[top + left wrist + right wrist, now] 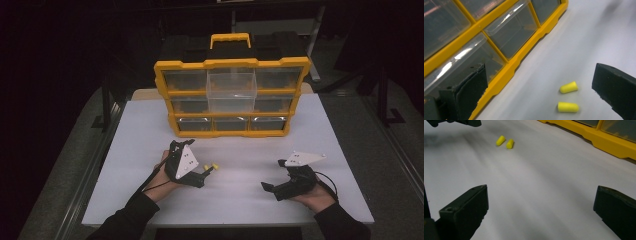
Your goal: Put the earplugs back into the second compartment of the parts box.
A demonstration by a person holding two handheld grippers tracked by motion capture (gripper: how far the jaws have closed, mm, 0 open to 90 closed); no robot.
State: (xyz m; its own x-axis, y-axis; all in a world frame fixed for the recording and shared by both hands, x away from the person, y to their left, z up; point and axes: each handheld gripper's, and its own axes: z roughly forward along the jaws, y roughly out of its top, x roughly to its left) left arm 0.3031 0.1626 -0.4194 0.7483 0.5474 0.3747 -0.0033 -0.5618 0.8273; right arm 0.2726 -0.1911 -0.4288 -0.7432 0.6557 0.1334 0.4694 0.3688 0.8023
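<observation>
Two yellow foam earplugs [569, 87] [568, 107] lie side by side on the white table [240, 200], in front of a yellow organizer [231, 64] with clear drawers. My left gripper [200, 156] stands open right beside the earplugs [215, 166]; in the left gripper view [541, 75] they lie between the jaws, nearer the right one, and nothing is held. My right gripper [273, 174] is open and empty [541, 197] farther right, pointing toward the earplugs [505, 142].
The organizer's middle top drawer [231, 85] is pulled out toward me. Its yellow base [506, 72] runs close to my left gripper's left jaw. Bare white tabletop [544, 182] lies between the two grippers. The table's front edge [225, 225] is near my forearms.
</observation>
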